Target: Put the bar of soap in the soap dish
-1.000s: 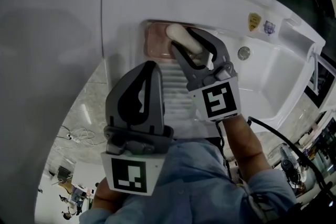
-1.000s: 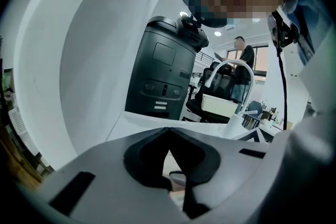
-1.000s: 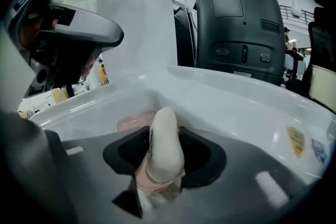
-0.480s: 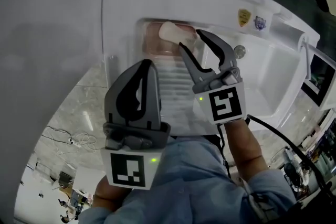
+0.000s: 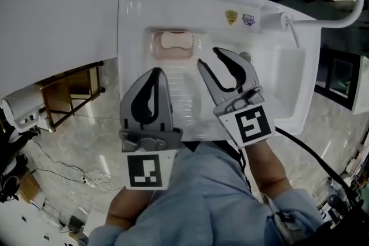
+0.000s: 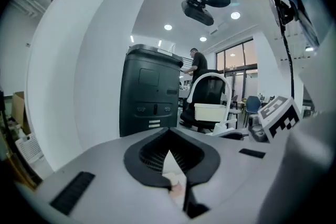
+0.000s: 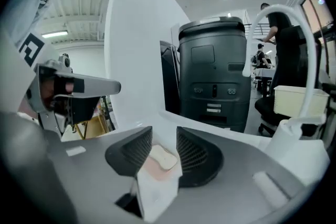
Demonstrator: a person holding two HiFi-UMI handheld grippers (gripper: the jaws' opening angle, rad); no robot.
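The sink point(image 5: 138, 14) is glossy white, ceramic-looking, its slope ribbed. The soap dish point(image 5: 157, 50) looks like smooth pink plastic; the bar of soap point(image 5: 176, 41) is pale and matt. The left gripper point(image 5: 158, 72) and right gripper point(image 5: 210, 57) are matt grey plastic, jaws ribbed black inside. The floor point(image 5: 86, 141) is polished, marble-like

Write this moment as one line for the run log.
bar of soap: in soap dish | right gripper: open, empty, jaws just closing partway | left gripper: shut, empty

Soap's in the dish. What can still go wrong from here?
1. The right tool, jaws open but just closing on nothing, hangs near the bar of soap; a nudge could slide it from the soap dish down the ribbed slope.
2. The shut left tool could clip the dish's rim.
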